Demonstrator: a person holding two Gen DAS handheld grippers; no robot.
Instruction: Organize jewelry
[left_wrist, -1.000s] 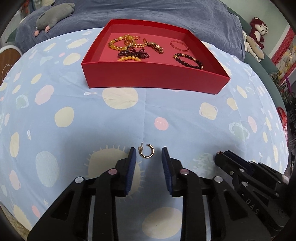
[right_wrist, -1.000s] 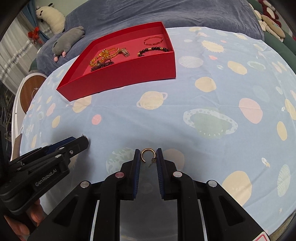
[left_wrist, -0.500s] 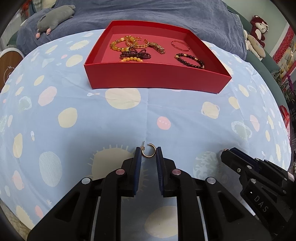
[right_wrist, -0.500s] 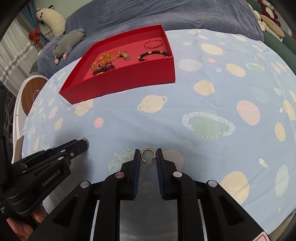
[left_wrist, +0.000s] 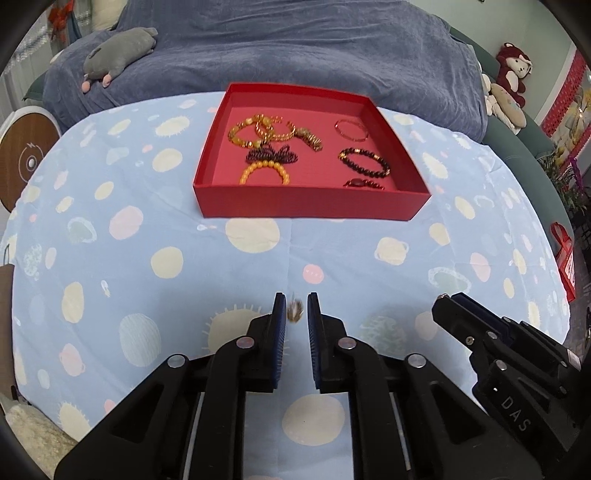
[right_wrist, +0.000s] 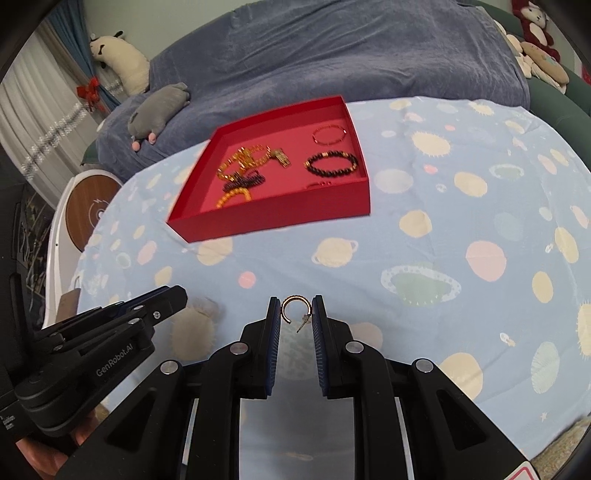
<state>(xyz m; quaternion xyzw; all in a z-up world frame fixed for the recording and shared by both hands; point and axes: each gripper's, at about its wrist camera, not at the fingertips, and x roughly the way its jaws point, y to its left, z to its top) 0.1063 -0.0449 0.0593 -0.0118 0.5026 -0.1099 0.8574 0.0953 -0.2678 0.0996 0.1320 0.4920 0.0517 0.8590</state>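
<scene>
My left gripper (left_wrist: 296, 314) hangs above the blue spotted cloth (left_wrist: 147, 229), its jaws closing on a small gold earring (left_wrist: 295, 312). The earring is blurred between the fingertips and off the cloth. My right gripper (right_wrist: 295, 310) is shut on a second gold hoop earring (right_wrist: 291, 298); its post rests against the right pad. Beyond both stands the red tray (left_wrist: 310, 203), which holds several bracelets: amber and gold ones (left_wrist: 258, 129), a dark beaded one (left_wrist: 364, 162) and an orange beaded one (left_wrist: 264, 171). The right gripper's tip (left_wrist: 443, 306) shows at lower right in the left wrist view.
A blue blanket-covered sofa (left_wrist: 295, 44) runs behind the table, with a grey plush toy (left_wrist: 118, 48) on it. A round wooden-topped stool (left_wrist: 26, 162) stands at the left. More plush toys (left_wrist: 513, 70) sit at the far right. The left gripper's body (right_wrist: 110, 332) fills the right wrist view's lower left.
Both grippers have risen off the cloth, each with its earring. The left jaws have narrowed on their earring, which has turned and blurred. The tray's inside shows more.
</scene>
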